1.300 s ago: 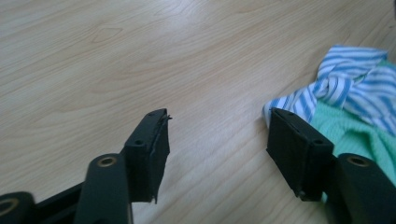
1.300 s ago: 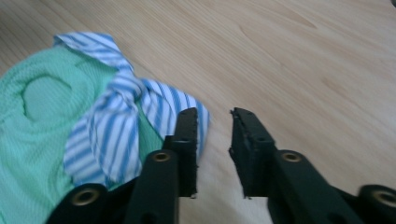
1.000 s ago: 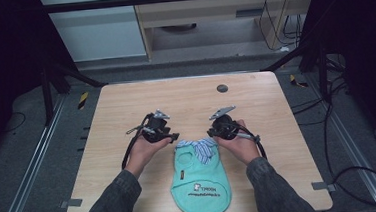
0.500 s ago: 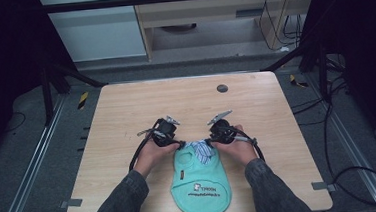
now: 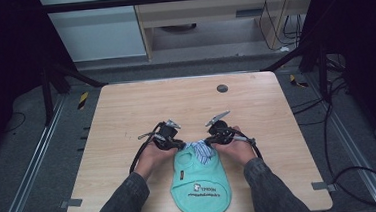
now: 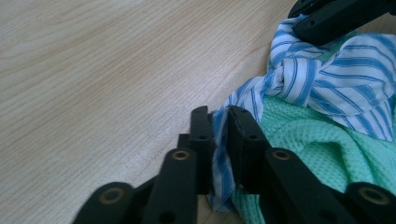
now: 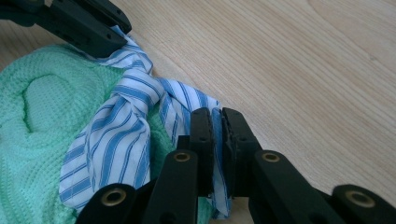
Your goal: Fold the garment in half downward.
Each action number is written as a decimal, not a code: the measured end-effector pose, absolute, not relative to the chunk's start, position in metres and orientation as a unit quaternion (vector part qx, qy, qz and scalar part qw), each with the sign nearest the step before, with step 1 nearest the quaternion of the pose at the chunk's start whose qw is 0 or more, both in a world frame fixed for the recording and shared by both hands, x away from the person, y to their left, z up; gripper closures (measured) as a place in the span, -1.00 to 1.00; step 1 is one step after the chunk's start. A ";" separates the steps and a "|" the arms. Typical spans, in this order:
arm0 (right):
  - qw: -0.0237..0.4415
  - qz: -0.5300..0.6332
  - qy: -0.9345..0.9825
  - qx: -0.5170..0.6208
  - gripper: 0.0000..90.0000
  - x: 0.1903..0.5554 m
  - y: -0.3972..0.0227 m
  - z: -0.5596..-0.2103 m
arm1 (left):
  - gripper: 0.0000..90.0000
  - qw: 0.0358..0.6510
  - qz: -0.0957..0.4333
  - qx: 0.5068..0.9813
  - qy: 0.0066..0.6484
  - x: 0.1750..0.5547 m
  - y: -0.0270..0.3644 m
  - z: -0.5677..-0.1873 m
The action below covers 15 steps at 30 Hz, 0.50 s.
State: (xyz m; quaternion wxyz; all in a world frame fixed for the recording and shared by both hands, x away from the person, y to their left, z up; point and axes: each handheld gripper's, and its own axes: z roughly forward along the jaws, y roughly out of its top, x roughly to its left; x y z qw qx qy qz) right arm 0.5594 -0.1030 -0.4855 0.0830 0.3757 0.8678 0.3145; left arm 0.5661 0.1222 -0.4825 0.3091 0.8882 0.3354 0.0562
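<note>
Fingers [image 6: 205, 140] on wood table [image 5: 126, 110], dark rm.

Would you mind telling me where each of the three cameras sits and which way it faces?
High view: above the person's side, looking forward and down on the table; forearms, hands, both grippers show.
Left gripper view: rides the left hand-held gripper, looking along its jaws clamped on a striped strap.
Right gripper view: rides the right hand-held gripper, likewise clamped on striped strap.
Shared: both gripper views show the knot and green bib.
</note>
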 end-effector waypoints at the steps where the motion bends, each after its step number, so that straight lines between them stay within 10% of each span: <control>1: 0.087 0.314 0.869 0.372 0.86 0.558 -0.102 -0.483 | 0.88 0.309 0.062 0.889 0.333 0.565 0.122 -0.480; 15: 0.120 0.331 0.872 0.341 0.87 0.556 -0.108 -0.447 | 0.90 0.336 0.100 0.883 0.313 0.565 0.123 -0.441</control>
